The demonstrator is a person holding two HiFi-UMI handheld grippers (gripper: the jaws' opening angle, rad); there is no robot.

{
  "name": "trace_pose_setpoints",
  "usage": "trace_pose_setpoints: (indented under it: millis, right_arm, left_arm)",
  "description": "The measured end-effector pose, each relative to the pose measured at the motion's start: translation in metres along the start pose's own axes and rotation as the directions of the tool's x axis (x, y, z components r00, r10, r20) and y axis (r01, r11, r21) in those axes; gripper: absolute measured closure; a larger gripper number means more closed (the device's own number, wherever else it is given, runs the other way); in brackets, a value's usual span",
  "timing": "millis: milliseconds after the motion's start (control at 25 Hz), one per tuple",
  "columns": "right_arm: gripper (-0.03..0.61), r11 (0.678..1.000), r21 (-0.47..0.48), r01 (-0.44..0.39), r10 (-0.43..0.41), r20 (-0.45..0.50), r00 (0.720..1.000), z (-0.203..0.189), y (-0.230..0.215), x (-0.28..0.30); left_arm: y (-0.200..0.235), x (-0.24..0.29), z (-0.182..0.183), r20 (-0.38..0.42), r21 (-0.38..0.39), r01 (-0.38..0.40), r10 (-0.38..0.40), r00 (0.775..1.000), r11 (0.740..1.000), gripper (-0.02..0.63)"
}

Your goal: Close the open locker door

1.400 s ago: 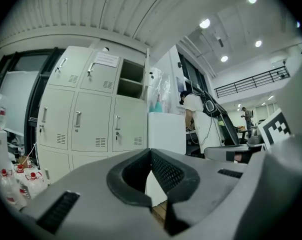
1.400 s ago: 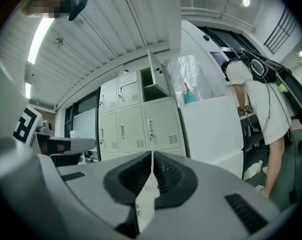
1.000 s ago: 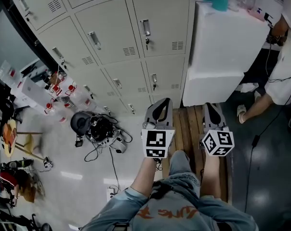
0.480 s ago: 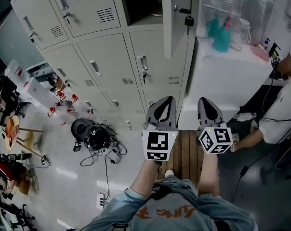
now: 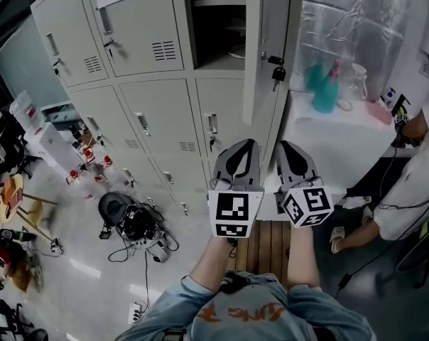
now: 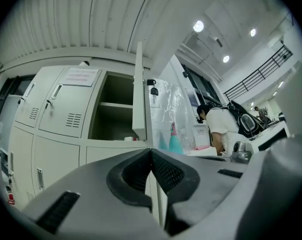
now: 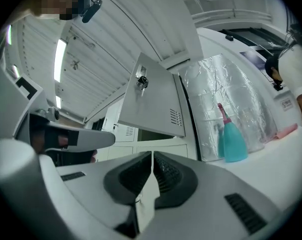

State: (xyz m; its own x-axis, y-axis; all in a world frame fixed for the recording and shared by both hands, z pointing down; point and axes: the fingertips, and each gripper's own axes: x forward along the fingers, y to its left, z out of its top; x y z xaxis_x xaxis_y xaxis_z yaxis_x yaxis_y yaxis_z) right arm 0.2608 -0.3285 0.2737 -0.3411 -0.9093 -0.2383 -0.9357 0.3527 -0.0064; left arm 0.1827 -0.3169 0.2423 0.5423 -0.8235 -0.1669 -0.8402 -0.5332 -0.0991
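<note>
The bank of pale grey lockers has one open door at the top right, swung out toward me with a padlock hanging on its latch. Beside the door, the open compartment shows a shelf. My left gripper and right gripper are held side by side below the door, both shut and empty, touching nothing. The left gripper view shows the door edge-on above the shut left gripper. In the right gripper view the door's outer face hangs over the shut right gripper.
A white counter with a teal spray bottle stands right of the lockers. A person crouches at far right. A helmet and cables lie on the floor at left, bottles beyond. A wooden pallet is underfoot.
The head view has tilted up, bringing the open locker and its door into sight. Both grippers have risen toward the door and drawn closer together.
</note>
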Motion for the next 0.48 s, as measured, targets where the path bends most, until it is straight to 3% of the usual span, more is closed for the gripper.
trace_pose_setpoints:
  millis: [280, 480]
  right_arm:
    - [0.546, 0.999, -0.047, -0.014, 0.018, 0.096, 0.995, 0.041, -0.001, 0.033]
    - [0.546, 0.995, -0.098, -0.013, 0.027, 0.142, 0.990, 0.068, -0.002, 0.048]
  left_arm:
    - [-0.009, 0.010, 0.042, 0.093, 0.014, 0.048, -0.049, 0.994, 0.999, 0.592]
    - [-0.006, 0.018, 0.058, 0.121, 0.050, 0.034, -0.040, 0.992, 0.998, 0.592]
